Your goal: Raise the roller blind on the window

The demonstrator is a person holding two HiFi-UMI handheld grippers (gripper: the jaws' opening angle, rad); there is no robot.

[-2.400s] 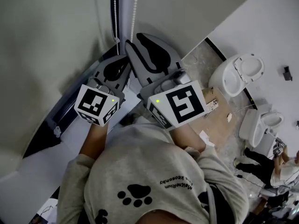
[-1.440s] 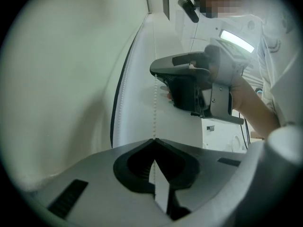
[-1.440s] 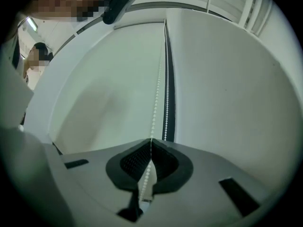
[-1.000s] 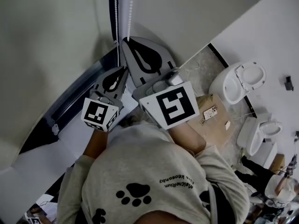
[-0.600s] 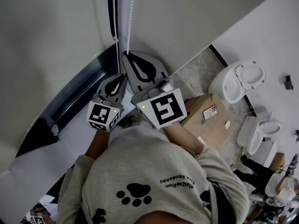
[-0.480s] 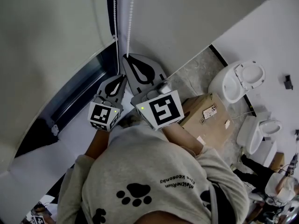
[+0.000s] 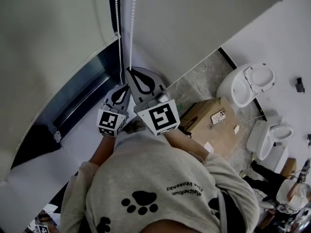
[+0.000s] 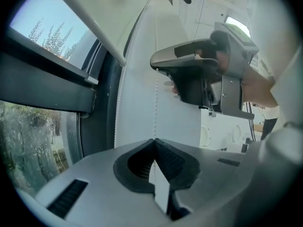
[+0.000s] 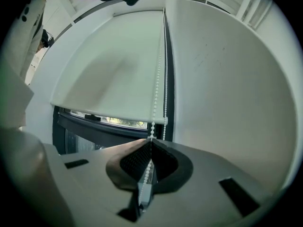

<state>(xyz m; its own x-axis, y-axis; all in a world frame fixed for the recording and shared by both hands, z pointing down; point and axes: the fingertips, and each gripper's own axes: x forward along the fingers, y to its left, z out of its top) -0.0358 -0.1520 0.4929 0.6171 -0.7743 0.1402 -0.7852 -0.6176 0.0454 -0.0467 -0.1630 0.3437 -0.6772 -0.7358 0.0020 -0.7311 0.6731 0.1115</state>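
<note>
Pale blind point(image 9: 109, 65) higher, glass strip point(image 9: 118, 122) below

Soft, even indoor light; daylight glows through the window point(image 8: 38, 32) left of the left tool point(image 8: 154, 141). Both gripper views bulge, black-cornered; the near jaws blur.

At lower centre, the grey hand-held gripper point(image 9: 151, 142) has its jaws closed on a white plastic bead chain point(image 9: 156, 89). The chain hangs beside the pale fabric roller blind point(image 9: 111, 65), above the dark-framed window point(image 9: 90, 129).
</note>
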